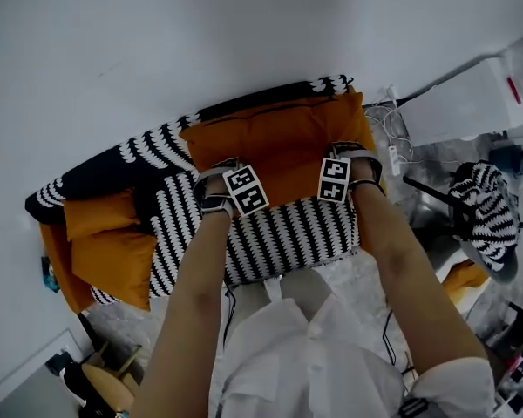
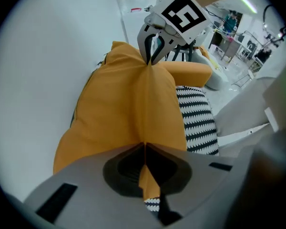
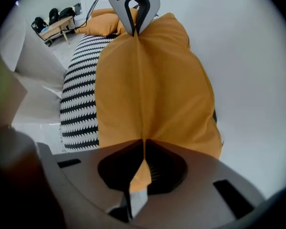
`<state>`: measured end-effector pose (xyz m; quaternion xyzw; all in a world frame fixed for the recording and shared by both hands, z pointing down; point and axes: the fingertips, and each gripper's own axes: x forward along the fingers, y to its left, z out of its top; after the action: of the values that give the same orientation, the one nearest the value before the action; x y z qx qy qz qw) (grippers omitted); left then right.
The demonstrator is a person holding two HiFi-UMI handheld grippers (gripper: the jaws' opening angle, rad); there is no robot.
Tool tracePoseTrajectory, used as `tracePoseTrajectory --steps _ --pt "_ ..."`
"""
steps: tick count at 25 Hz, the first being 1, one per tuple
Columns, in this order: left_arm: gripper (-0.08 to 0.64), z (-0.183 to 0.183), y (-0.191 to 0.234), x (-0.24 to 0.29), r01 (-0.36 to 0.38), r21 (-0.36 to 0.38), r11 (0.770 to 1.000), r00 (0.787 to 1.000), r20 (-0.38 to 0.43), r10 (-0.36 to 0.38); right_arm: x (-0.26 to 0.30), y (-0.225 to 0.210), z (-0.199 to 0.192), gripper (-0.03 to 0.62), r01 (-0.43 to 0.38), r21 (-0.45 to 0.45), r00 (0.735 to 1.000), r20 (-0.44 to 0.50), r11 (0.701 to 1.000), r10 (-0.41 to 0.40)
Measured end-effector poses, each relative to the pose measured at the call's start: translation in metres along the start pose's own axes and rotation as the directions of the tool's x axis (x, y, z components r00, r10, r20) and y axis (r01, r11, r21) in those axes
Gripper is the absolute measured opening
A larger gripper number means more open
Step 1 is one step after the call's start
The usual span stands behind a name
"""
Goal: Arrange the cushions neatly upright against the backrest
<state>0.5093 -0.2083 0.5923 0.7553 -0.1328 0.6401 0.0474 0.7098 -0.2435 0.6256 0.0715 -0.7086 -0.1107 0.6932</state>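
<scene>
A large orange cushion (image 1: pixel 283 142) stands against the backrest of the black-and-white striped sofa (image 1: pixel 288 238). My left gripper (image 1: pixel 216 192) is shut on the cushion's near edge at its left end. My right gripper (image 1: pixel 359 171) is shut on the same edge at its right end. In the left gripper view the orange cushion (image 2: pixel 128 104) is pinched into a ridge between the jaws of my left gripper (image 2: pixel 145 149), and the right gripper (image 2: pixel 152 51) pinches the far end. The right gripper view mirrors this: the cushion (image 3: pixel 148 85) runs from my right gripper (image 3: pixel 144 144) to the left gripper (image 3: pixel 136 13).
Two smaller orange cushions (image 1: pixel 109 242) lie at the sofa's left end. A white wall (image 1: pixel 200 33) runs behind the backrest. To the right stand a white box (image 1: pixel 458 103), cables and a striped pouffe (image 1: pixel 488 207). A low wooden stand (image 1: pixel 105 381) sits at the lower left.
</scene>
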Motion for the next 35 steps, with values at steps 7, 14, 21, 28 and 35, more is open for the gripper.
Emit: tracePoseTrajectory --steps 7,14,21,28,35 --pt "0.023 -0.014 -0.012 0.039 0.049 -0.052 0.997 0.999 -0.014 -0.050 0.042 0.021 0.001 0.021 -0.038 -0.028 0.999 -0.013 0.999 0.038" --pt "0.039 -0.022 -0.012 0.049 0.100 -0.100 0.990 0.995 -0.012 -0.102 0.049 0.027 0.007 0.033 -0.095 -0.022 0.995 -0.005 0.995 0.095" --pt "0.112 -0.023 -0.019 0.033 0.164 -0.179 0.970 0.986 0.038 -0.160 0.037 0.030 0.008 0.103 -0.157 0.011 0.988 -0.009 0.988 0.157" --pt "0.106 -0.020 -0.022 -0.019 0.186 -0.399 0.898 0.972 0.206 -0.110 -0.008 0.019 0.025 0.115 -0.124 0.218 0.989 0.102 0.968 0.104" --pt "0.081 -0.030 -0.029 -0.088 0.251 -0.647 0.720 0.900 0.431 0.073 -0.084 0.008 0.071 0.097 -0.237 0.643 0.915 0.400 0.729 -0.056"
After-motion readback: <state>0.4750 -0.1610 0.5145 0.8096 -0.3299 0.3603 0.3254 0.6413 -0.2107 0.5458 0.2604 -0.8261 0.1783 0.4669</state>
